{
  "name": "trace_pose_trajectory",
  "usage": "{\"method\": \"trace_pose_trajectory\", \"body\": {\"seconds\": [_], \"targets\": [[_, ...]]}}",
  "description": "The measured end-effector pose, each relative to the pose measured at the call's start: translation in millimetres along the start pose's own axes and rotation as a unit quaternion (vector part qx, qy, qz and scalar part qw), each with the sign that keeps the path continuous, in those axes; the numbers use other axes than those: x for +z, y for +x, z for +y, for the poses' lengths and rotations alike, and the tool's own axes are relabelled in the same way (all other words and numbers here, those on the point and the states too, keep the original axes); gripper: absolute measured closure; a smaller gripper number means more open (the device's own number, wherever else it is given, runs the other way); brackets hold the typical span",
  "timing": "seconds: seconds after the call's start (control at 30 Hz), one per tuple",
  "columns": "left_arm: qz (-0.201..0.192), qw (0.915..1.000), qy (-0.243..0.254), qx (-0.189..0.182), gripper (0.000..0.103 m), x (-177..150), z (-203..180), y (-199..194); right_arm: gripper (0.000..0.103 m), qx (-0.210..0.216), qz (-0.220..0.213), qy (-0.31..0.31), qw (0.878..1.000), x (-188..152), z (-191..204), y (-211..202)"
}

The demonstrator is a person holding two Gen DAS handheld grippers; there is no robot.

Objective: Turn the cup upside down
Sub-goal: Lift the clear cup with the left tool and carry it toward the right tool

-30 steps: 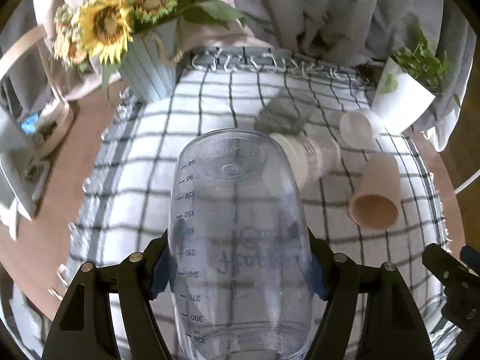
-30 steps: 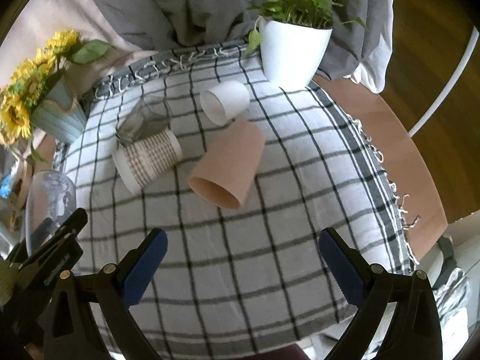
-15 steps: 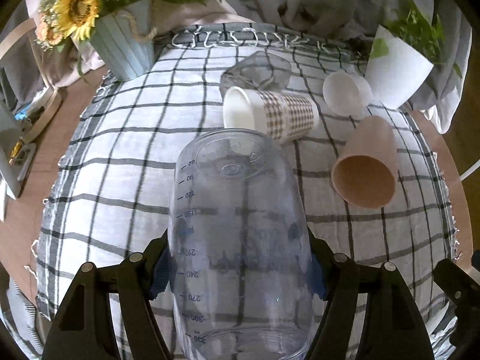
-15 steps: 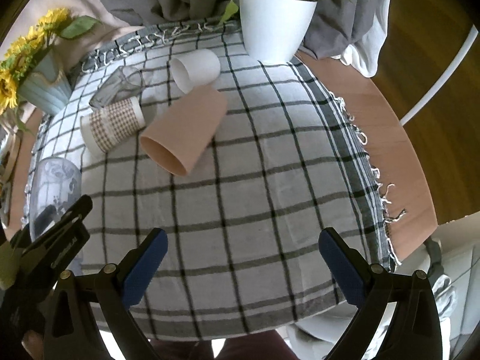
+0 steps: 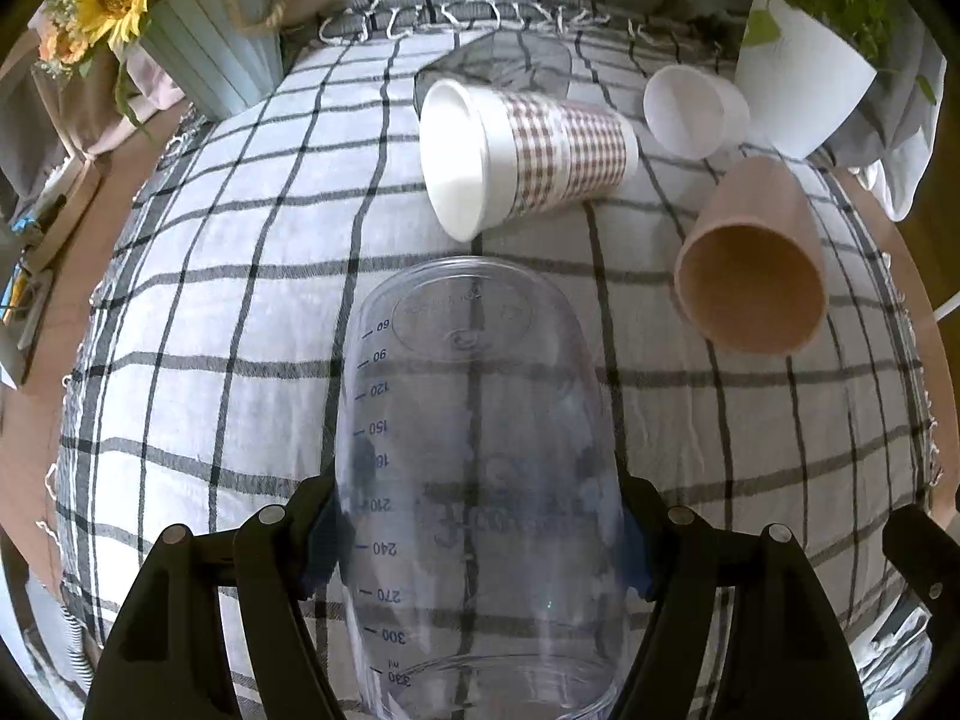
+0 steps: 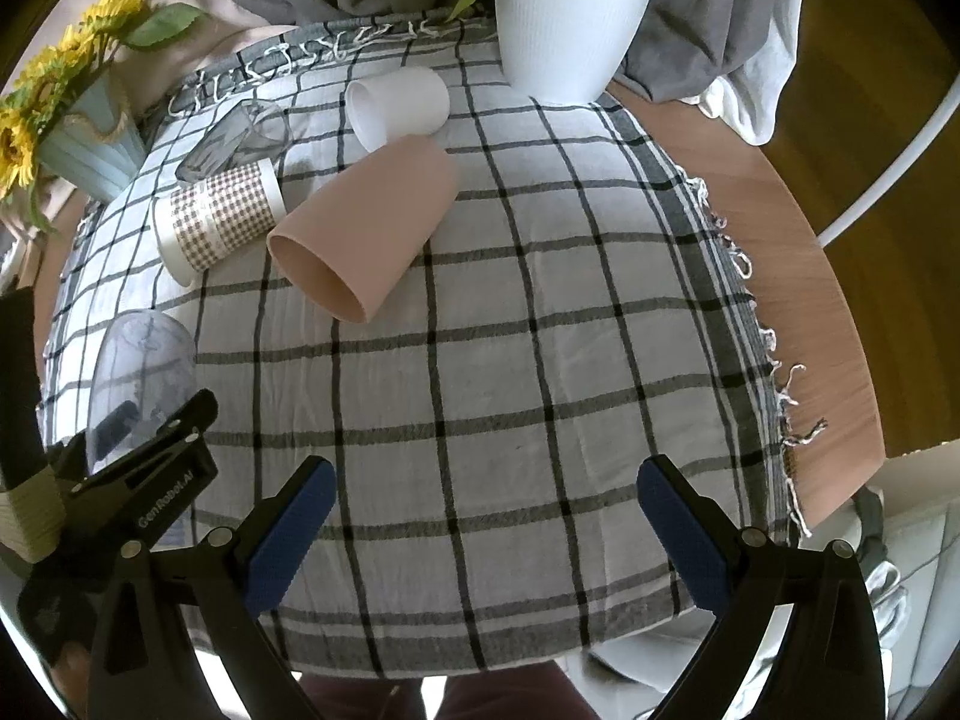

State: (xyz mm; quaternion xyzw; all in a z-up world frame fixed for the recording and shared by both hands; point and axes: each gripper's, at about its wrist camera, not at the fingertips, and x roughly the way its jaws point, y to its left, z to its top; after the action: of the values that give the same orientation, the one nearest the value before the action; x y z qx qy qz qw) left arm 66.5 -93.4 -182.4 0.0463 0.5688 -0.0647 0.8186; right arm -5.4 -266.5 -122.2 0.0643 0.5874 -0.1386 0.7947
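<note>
Now the left tool [image 5: 480, 534] is closed on the clear plastic measuring cup with blue volume marks [image 5: 480, 480]; its two blue pads press the cup's sides around the middle of the scale. The cup points away from the camera with its flat base at the far end and its mouth near the lens, and the numbers on it read upside down in the left wrist view. It is above the near left part of the grey-and-white checked cloth [image 6: 510, 360] that covers the round wooden worktop [image 6: 798, 252] — whether it touches the cloth, I cannot tell.

The right tool [image 6: 480, 522] is wide open and holds nothing, its blue pads well apart over the near edge of the cloth.

Further back four other cups lie on their sides: a paper cup with brown check pattern [image 5: 528, 153], a plain pink-beige cup [image 5: 753, 264], a small white cup [image 5: 693, 111] and a clear glass tumbler [image 6: 237, 141]. At the far edge stand a white pot with a green plant [image 6: 567, 24] and a pale blue ribbed vase of sunflowers [image 5: 210, 54].
</note>
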Motion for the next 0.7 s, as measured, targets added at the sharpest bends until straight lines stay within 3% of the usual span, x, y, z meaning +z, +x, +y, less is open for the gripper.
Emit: {"method": "trace_pose_trajectory", "body": {"seconds": [0.43, 0.7], "targets": [[0.034, 0.9993, 0.011, 0.011, 0.03, -4, 2, 14, 0.002, -0.004, 0.009, 0.001, 1.0, -3, 6, 3], [0.018, 0.9995, 0.021, 0.018, 0.01, -1, 2, 0, 0.002, 0.001, 0.017, 0.007, 1.0, -5, 7, 3]]}}
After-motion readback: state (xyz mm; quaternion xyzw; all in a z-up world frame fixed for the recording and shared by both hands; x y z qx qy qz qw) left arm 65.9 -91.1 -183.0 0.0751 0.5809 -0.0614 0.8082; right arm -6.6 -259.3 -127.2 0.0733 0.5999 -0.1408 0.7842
